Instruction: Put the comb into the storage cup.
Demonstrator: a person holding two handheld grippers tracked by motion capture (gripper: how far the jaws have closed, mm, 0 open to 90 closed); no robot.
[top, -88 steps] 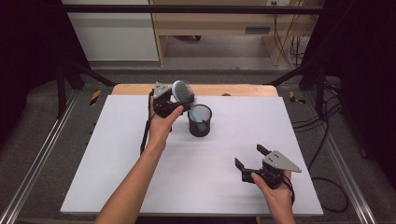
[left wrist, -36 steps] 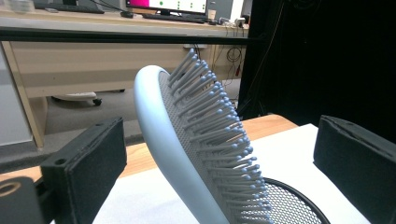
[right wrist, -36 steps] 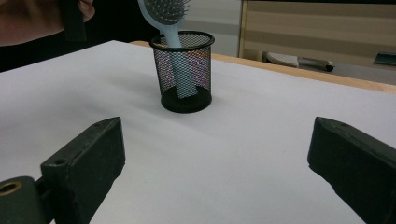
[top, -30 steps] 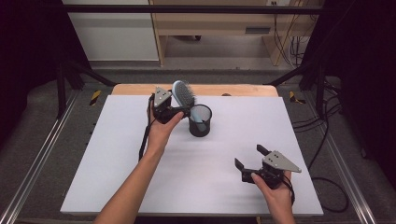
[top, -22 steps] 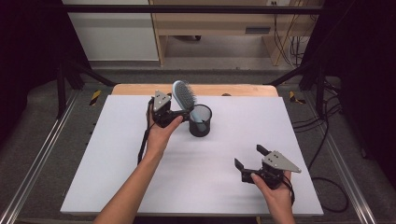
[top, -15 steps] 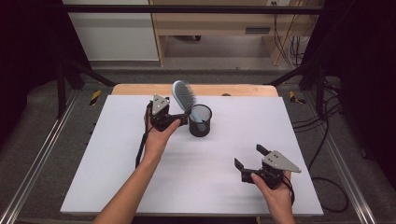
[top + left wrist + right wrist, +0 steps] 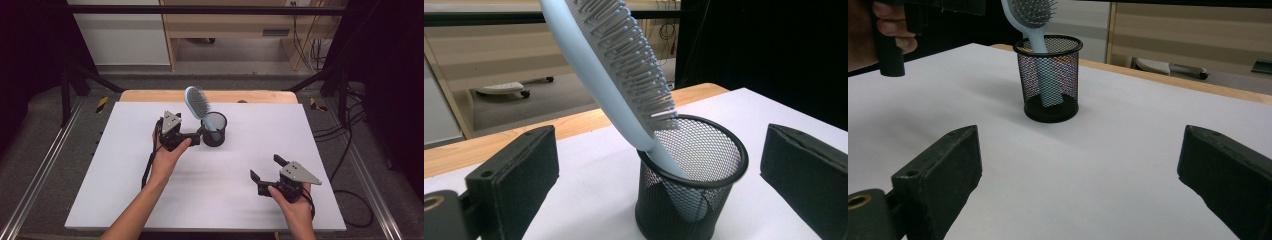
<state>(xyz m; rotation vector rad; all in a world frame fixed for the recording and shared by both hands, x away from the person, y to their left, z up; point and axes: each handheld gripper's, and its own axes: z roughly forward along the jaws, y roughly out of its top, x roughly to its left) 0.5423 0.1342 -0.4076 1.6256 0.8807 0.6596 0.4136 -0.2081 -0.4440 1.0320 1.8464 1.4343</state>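
Observation:
A black mesh cup (image 7: pixel 215 131) stands on the white table top (image 7: pixel 115 190), toward the back middle. A pale blue hairbrush (image 7: pixel 195 102) rests handle-down in it, its bristled head leaning back-left over the rim. My left gripper (image 7: pixel 196 136) sits just left of the cup, open, with nothing between its jaws. In the left gripper view the cup (image 7: pixel 691 200) and brush (image 7: pixel 624 75) stand close ahead between the spread jaws of the left gripper (image 7: pixel 664 167). My right gripper (image 7: pixel 266 168) is open and empty at the front right, facing the cup (image 7: pixel 1050 75).
A wooden strip (image 7: pixel 150 95) runs along the table's far edge. Metal rails (image 7: pixel 45 165) flank both sides, and cables (image 7: pixel 350 150) lie on the floor at the right. The other hand and its gripper (image 7: pixel 890 35) show at the upper left of the right gripper view.
The left gripper lowered the hairbrush handle into the cup, let go of it and drew back slightly leftward. The right gripper has stayed put.

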